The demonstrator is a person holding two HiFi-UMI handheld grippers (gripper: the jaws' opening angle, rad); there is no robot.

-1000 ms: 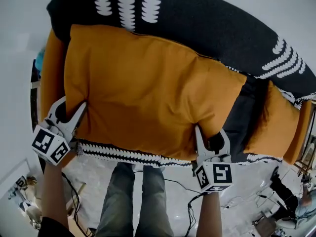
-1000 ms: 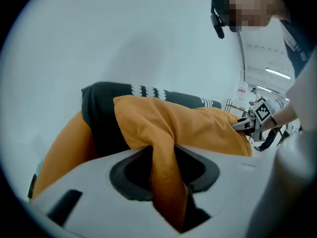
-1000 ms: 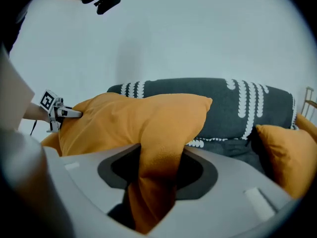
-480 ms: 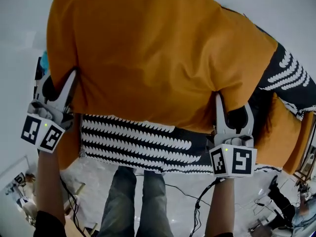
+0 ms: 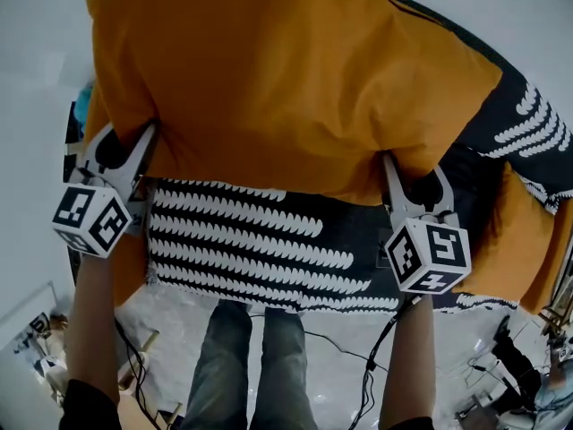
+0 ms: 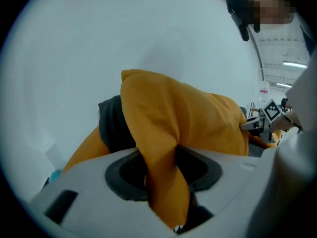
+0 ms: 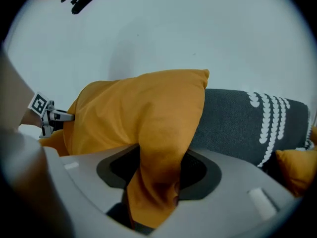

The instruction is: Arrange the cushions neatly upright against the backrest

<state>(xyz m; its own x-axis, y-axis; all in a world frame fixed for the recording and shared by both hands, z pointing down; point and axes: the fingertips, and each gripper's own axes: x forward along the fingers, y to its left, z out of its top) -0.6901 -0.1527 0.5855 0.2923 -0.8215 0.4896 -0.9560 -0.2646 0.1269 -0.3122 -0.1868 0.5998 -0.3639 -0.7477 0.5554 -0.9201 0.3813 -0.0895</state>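
Both the left gripper (image 5: 128,153) and right gripper (image 5: 414,189) pinch the big orange cushion (image 5: 286,88) by its lower corners; the left's jaws have just been easing apart, fabric between them. It hangs lifted over the sofa seat (image 5: 260,240), not yet stood against the backrest (image 7: 233,123). A second cushion (image 5: 515,231) beyond looks unplaced.

A dark sofa (image 5: 260,267) with white patterning carries a smaller orange cushion (image 5: 512,240) at its right end.
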